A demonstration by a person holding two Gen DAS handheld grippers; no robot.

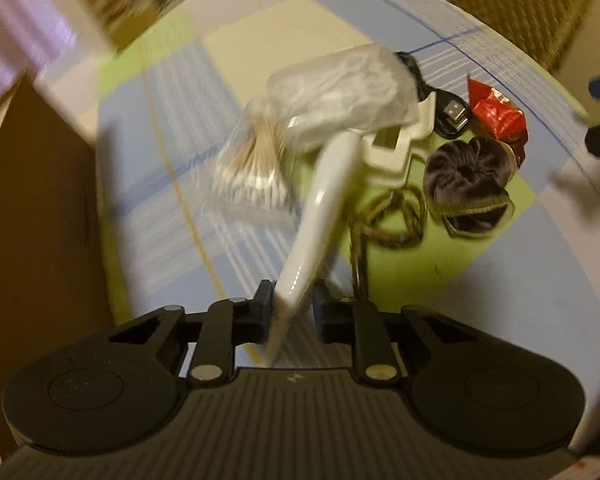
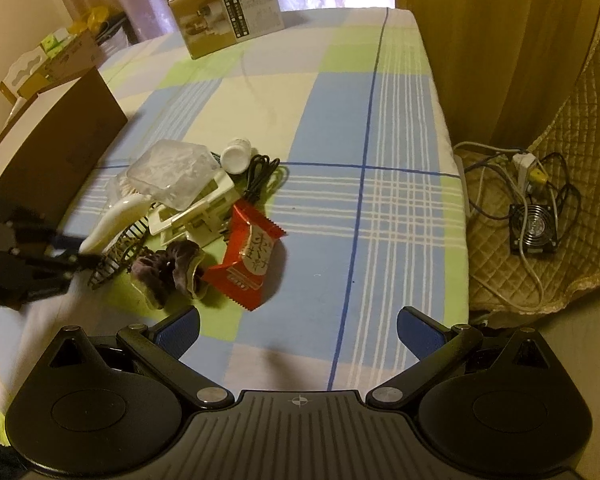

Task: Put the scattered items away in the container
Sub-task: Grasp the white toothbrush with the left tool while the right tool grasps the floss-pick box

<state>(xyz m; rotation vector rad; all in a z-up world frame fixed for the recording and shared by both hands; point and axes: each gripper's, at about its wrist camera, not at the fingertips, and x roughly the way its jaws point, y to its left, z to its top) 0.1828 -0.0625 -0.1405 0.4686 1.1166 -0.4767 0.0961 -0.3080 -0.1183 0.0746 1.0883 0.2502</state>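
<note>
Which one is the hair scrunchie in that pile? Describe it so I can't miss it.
On the checked tablecloth, find the pile left of centre. At its near edge, left of the red snack packet, lies the scrunchie. It is the only soft, dark purple, ruffled ring there.

Motion is smearing the cotton swab packet (image 1: 256, 168) and the printed box (image 1: 120, 4) in the left wrist view. The clear bag (image 2: 172, 172) is covering part of the white clip (image 2: 196, 208). The left tongs (image 2: 70, 254) are blurring too.
</note>
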